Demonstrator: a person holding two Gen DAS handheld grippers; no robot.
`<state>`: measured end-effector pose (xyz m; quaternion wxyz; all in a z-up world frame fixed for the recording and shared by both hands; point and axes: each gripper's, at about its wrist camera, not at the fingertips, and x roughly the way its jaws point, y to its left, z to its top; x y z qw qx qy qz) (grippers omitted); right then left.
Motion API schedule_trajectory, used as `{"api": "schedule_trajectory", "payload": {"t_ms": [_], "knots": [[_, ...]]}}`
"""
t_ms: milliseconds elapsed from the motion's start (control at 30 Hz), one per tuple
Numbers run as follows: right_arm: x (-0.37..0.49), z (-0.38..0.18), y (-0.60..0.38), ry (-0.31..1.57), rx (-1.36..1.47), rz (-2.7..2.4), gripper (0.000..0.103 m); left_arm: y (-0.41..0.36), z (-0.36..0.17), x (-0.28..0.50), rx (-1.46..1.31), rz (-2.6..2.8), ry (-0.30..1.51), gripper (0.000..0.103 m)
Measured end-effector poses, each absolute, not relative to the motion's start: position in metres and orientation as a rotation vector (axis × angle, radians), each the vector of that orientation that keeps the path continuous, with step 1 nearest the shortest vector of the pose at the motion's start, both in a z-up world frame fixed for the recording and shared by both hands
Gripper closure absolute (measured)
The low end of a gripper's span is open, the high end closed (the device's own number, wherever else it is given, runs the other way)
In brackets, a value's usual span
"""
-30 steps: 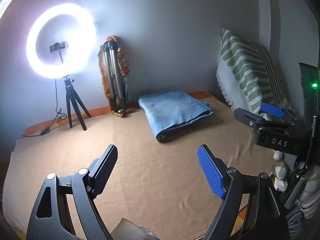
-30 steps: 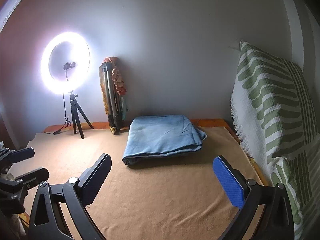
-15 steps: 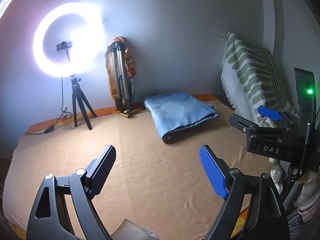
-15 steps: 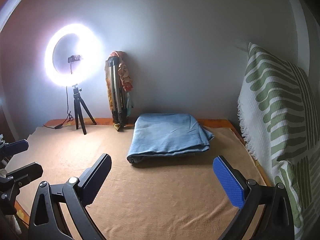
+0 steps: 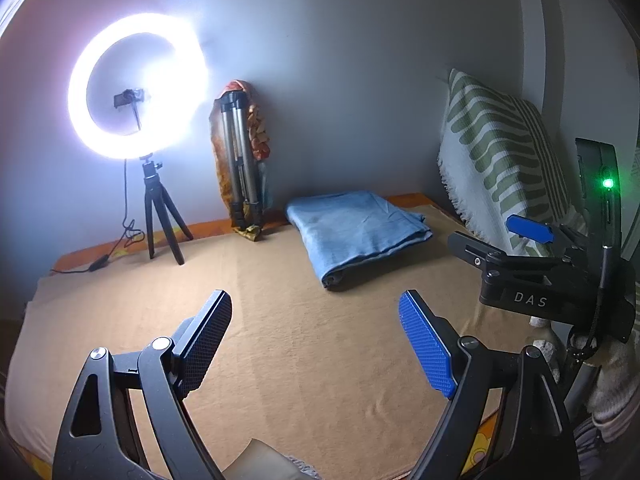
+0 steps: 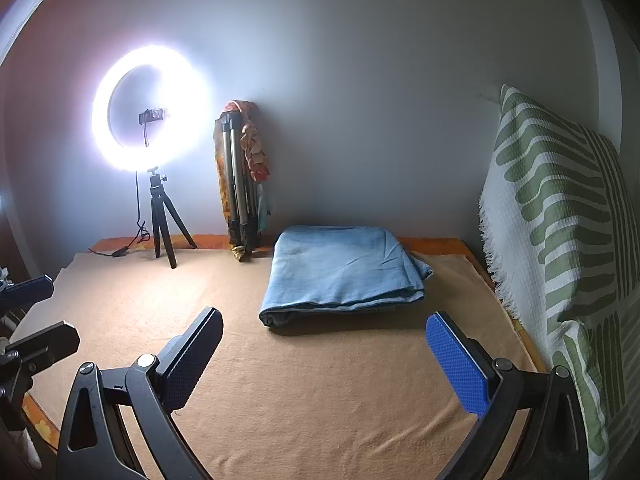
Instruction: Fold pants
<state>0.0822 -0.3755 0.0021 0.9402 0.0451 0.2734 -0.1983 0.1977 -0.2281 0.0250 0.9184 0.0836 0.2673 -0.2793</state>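
Blue folded pants (image 6: 344,270) lie on tan blanket (image 6: 304,392); left claw (image 5: 316,344) and right claw (image 6: 324,356) released, empty.

Ahead of me a plain grey wall (image 6: 360,100), glowing ring light (image 6: 150,108) on a small black tripod (image 6: 164,224), folded tripod (image 6: 238,184) leaning beside it, tan blanket (image 6: 320,380) over the bed, green-striped cushion (image 6: 560,220) at my right

Soft denim pants (image 6: 344,272); matt tan blanket (image 6: 320,392)
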Motion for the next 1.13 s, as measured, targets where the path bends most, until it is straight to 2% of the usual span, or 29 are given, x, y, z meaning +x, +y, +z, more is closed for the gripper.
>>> {"api": "schedule_trajectory", "payload": {"t_ms": [1133], "knots": [[0.0891, -0.0017, -0.3689, 0.575, 0.092, -0.384, 0.0, -0.2218, 0.0263, 0.1914, 0.189, -0.567, 0.532, 0.017]]}}
